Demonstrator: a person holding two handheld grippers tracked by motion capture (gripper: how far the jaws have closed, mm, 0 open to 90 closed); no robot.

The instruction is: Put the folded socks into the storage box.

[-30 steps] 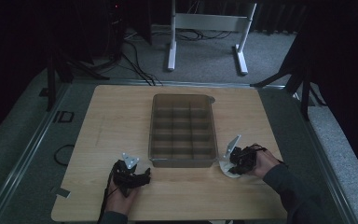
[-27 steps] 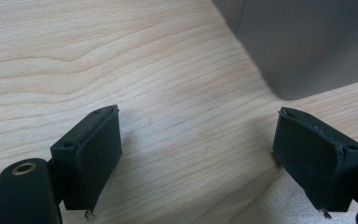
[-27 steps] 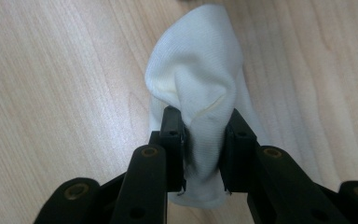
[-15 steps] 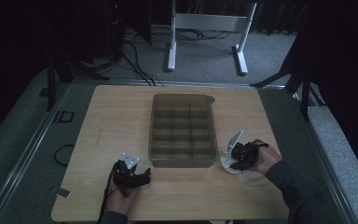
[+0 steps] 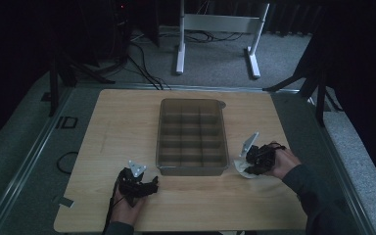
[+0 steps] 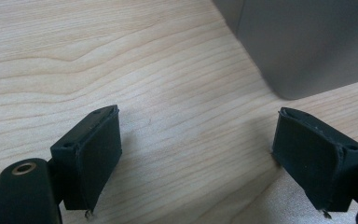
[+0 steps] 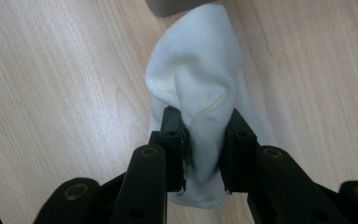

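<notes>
1. Between the two black jaws of the right gripper (image 7: 203,154) sits a bunched fold of a white ribbed fabric sock (image 7: 200,84); the jaws press in on it from both sides, so this gripper is clamped on the sock.
2. Ahead of those jaws the sock rises in a rounded hump, and its far end reaches the lower edge of a grey translucent plastic organiser tray (image 7: 177,5) at the top of the right gripper view. Whether cloth and tray actually touch there cannot be told.
3. Below the jaws, the sock's loose end lies on the pale wooden table (image 7: 51,84).
4. Seen from the high view, the right gripper (image 5: 252,157) is just beside the near right corner of the tray (image 5: 192,169), with the sock (image 5: 244,169) showing white beneath it on the side toward the tray.
5. Over at the person's other hand, the left gripper (image 6: 198,158) has its jaws spread wide with nothing between them but bare table (image 6: 121,56).
6. Ahead and to the right of those spread jaws stands the rounded grey corner of the tray (image 6: 307,42), near them but apart.
7. From above, the left gripper (image 5: 144,182) rests low over the table (image 5: 117,127), just off the tray's near left corner, well apart from the sock.
</notes>
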